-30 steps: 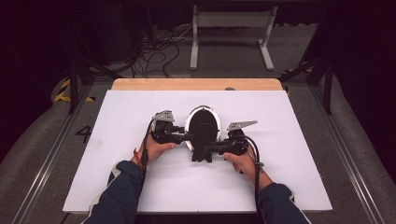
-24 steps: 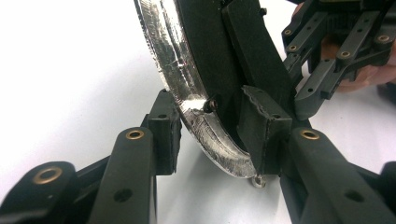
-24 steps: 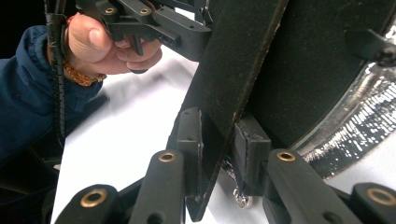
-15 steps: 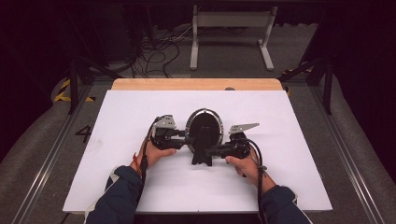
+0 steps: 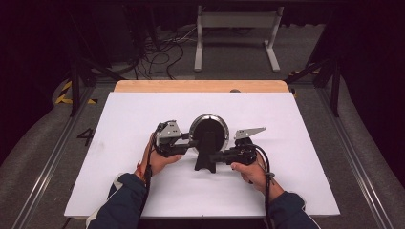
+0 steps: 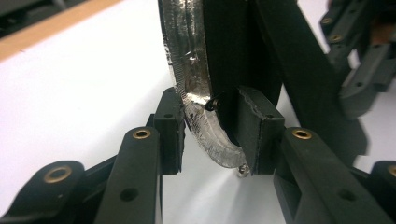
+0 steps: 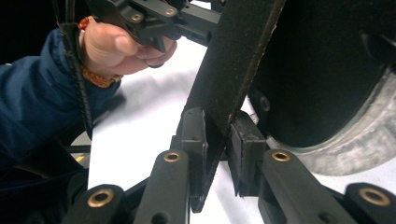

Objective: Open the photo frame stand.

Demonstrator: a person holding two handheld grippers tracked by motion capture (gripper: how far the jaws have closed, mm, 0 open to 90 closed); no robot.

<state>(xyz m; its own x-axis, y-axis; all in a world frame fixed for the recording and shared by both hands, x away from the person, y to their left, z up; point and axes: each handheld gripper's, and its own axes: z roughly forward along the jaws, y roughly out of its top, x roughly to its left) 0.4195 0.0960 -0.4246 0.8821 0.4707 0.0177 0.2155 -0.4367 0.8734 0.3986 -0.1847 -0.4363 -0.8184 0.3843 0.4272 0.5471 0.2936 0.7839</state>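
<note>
While the left hand-held gripper [image 5: 190, 142] has been closing on the silver rim of the mirror [image 5: 208, 131], the right hand-held gripper [image 5: 216, 156] clamps its black stand [image 5: 206, 157]. The mirror stands between them on the white desk [image 5: 119, 119], with cables [image 5: 162, 59] on the floor beyond.

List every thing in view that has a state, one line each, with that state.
Round silver-rimmed black mirror: upright on the white table top, tilted on its stand.
Flat black mirror stand: propped behind the disc, foot on the table.
Left gripper: jaws around the silver rim, just been closing, pads touching it.
Right gripper: jaws clamped on the stand's flat bar, just been closing.
</note>
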